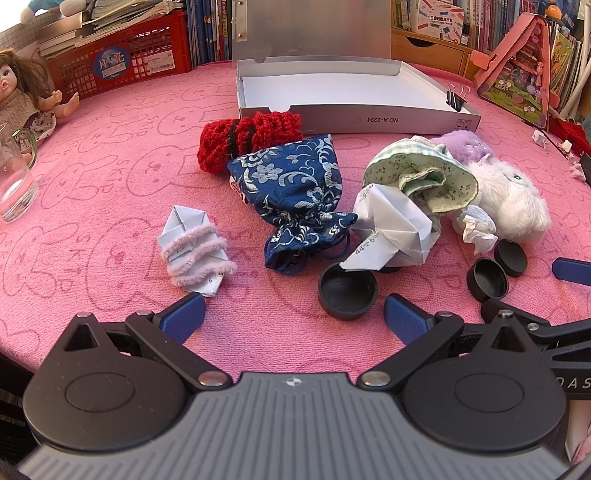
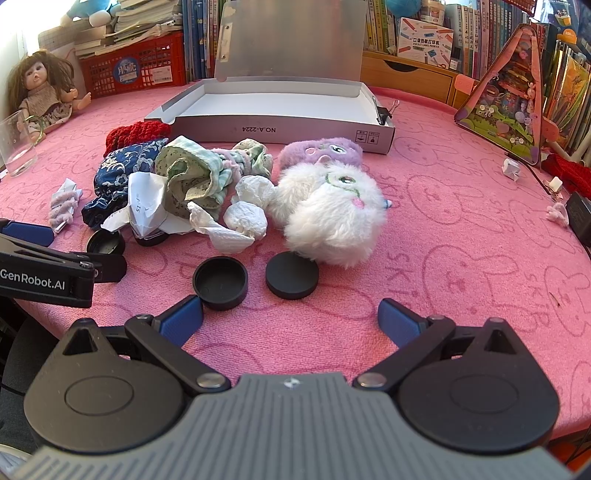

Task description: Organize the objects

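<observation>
- An open flat box (image 1: 354, 120) is set at the back of the table (image 1: 92, 206), its lid (image 1: 314, 27) raised behind it, a binder clip (image 1: 456, 96) fixed on its right wall
- Just before the box a crocheted piece (image 1: 243, 138) is laid, a drawstring pouch (image 1: 291, 195) before it
- Left of the pouch lies a folded paper wrapped in pipe cleaner (image 1: 194, 249)
- Right of the pouch a fabric bundle (image 1: 424, 177) rests on folded paper (image 1: 391, 230)
- A plush toy (image 2: 332, 210) lies rightmost, two caps (image 2: 220, 282) before it

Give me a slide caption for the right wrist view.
Open right tongs hover before two black caps, a white plush toy and an empty box.
</observation>
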The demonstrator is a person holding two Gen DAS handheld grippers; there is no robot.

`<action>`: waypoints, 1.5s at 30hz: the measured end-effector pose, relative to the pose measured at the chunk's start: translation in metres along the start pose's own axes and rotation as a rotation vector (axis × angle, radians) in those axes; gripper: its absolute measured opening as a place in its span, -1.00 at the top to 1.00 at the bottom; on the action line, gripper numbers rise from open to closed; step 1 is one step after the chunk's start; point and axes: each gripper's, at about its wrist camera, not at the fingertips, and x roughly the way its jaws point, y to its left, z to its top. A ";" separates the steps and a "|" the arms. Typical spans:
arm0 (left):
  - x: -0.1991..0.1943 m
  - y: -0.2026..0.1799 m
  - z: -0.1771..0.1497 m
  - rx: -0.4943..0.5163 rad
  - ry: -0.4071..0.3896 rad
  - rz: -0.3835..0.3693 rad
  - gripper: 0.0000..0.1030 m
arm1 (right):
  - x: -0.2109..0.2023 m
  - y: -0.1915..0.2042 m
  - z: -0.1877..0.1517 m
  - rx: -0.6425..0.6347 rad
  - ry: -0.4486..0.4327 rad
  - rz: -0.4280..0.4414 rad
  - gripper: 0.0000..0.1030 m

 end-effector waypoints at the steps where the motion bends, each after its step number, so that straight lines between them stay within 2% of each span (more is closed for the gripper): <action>1: 0.000 0.000 0.000 0.000 0.000 0.000 -1.00 | 0.000 0.000 0.000 0.000 0.000 0.000 -1.00; 27: 0.000 0.000 0.000 0.000 -0.001 0.000 -1.00 | -0.001 0.001 -0.002 0.004 -0.003 -0.002 -1.00; 33: 0.000 0.000 0.000 -0.002 0.001 0.002 -1.00 | 0.000 0.001 -0.003 0.027 -0.017 -0.028 -1.00; 45: -0.002 0.001 -0.004 0.007 -0.025 0.000 -1.00 | -0.002 0.004 -0.004 0.026 -0.017 -0.028 -1.00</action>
